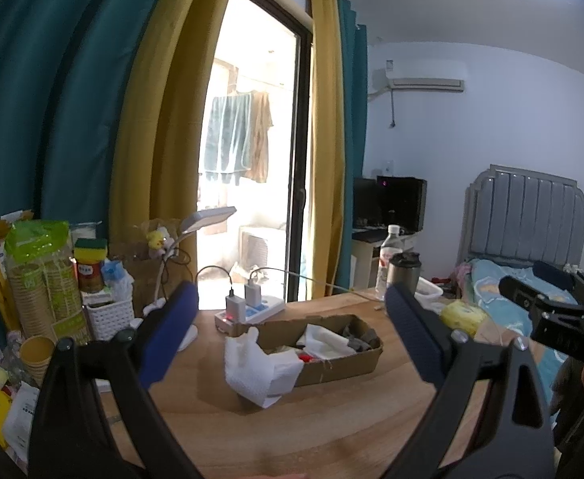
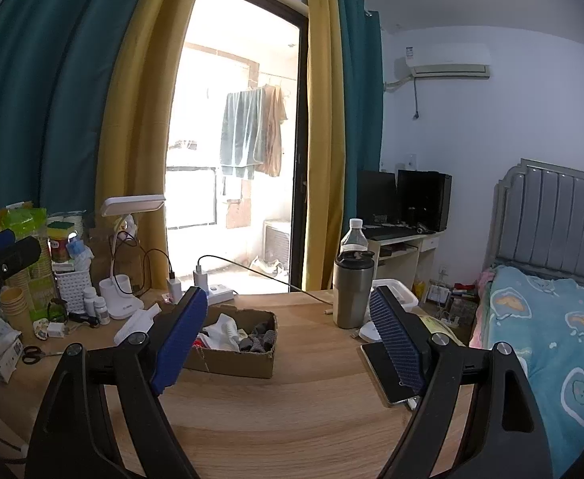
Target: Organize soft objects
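Table: paper towel left-view only

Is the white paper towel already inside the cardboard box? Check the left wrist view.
No. The white paper towel stands on the table against the outside of the cardboard box, at its near left corner.

A steel tumbler stands beside a water bottle.

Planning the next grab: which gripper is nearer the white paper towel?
Left. The white paper towel lies just ahead of the left gripper, which is open; the right gripper, also open, sits further right, past the cardboard box.
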The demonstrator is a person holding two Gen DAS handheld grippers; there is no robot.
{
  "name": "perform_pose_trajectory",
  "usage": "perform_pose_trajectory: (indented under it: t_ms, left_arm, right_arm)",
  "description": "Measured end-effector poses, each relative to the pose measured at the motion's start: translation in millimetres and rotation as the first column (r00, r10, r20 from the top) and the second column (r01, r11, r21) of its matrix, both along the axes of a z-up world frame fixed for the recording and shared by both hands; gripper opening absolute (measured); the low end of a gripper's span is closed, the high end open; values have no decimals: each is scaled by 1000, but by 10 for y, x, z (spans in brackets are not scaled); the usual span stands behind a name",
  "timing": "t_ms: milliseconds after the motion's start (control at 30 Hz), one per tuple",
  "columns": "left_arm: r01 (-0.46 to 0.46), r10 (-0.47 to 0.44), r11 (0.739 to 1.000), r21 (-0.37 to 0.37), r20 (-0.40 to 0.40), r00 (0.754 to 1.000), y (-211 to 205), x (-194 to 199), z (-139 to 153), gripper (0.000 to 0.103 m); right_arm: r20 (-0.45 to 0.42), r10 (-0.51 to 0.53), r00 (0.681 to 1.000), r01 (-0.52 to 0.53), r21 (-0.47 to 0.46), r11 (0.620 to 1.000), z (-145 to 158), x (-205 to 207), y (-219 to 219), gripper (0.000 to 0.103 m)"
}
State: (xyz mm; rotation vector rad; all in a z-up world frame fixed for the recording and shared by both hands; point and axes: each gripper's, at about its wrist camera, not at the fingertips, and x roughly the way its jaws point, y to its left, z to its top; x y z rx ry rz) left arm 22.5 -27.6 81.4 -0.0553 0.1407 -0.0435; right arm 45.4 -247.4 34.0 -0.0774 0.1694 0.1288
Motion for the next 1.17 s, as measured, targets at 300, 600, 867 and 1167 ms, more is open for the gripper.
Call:
perform_pose_trajectory:
  t_ms: [300, 600, 867, 1167]
  left_arm:
    - [10, -10, 1000, 1, -2, 1000, -38, -4, -3, 96]
    - [22, -22, 1000, 2, -8, 1000, -66, 17, -8, 96]
    - [24, -24, 1000, 3, -11, 1000, -75, 27, -16, 96]
    - [41, -41, 999, 16, -15, 999, -102, 51, -76, 96]
  right_arm:
    - [-1, 1, 1000, -1, -1, 1000, 1, -6, -2, 86]
    - [-3, 5, 1000, -5, -1, 1000, -2, 5, 3, 86]
    - [-9, 18, 1000, -18, -1, 1000, -13, 24, 44, 86]
    - [-18, 27, 999, -27, -11, 1000, -26, 35, 76, 88]
